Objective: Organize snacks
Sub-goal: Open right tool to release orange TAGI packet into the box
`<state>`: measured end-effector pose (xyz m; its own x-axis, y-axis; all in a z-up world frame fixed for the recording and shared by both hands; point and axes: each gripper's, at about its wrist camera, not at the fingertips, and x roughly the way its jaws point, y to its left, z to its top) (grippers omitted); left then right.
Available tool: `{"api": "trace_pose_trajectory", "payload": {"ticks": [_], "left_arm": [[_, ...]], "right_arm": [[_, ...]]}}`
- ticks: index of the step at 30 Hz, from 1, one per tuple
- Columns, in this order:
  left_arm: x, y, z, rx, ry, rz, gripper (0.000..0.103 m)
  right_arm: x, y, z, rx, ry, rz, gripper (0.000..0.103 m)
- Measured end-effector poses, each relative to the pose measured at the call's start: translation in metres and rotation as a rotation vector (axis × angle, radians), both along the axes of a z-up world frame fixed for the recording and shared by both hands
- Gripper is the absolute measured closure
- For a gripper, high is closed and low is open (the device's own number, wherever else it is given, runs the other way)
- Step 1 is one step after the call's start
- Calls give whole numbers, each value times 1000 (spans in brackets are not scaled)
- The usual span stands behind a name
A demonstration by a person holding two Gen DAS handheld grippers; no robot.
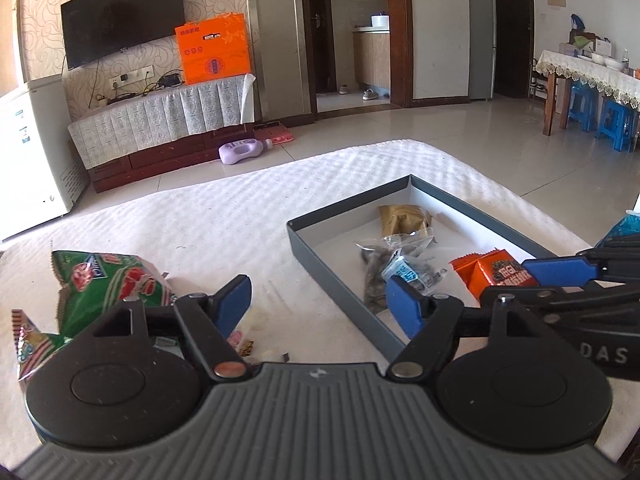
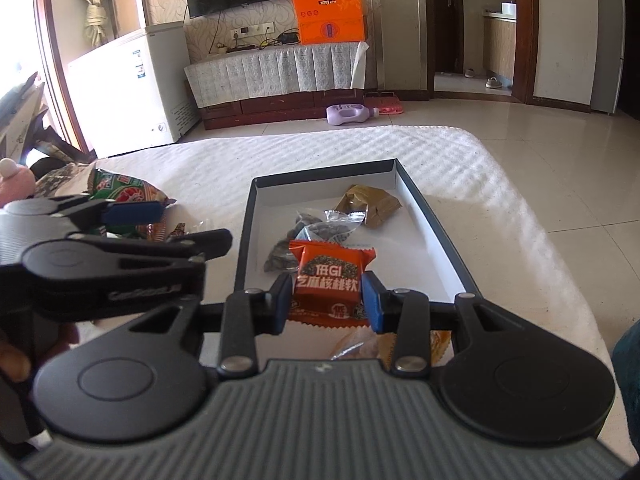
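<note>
Right wrist view: we see an orange snack packet [image 2: 330, 280] pinched by the right gripper [image 2: 329, 303]; left gripper [image 1: 320, 304] gapes empty.

Home living room: wall television [image 1: 122, 26], dining table [image 1: 588, 70]

Bright daylight from left, sharp, fisheye-warped edges

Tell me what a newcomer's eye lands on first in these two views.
First, the orange snack packet clamped in the right gripper, held over the near end of the grey tray. Next, the open, empty left gripper beside the tray, with the green snack bag lying to its left on the white cover.
</note>
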<state>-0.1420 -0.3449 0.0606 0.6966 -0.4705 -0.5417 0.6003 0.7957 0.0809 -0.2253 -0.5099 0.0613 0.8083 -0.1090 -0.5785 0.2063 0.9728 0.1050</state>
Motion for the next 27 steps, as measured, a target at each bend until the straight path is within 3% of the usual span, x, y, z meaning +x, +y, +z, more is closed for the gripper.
{"api": "trace_pose_trajectory", "payload": {"ticks": [11, 14, 27], "left_arm": [[-3, 26, 8, -36, 39, 44, 24], [-5, 25, 10, -40, 39, 42, 24], [-35, 4, 4, -36, 64, 11, 24]], "right_arm": [[20, 10, -11, 72, 46, 25, 62], [20, 10, -17, 47, 83, 4, 62], [-7, -18, -15, 20, 97, -48, 62]]}}
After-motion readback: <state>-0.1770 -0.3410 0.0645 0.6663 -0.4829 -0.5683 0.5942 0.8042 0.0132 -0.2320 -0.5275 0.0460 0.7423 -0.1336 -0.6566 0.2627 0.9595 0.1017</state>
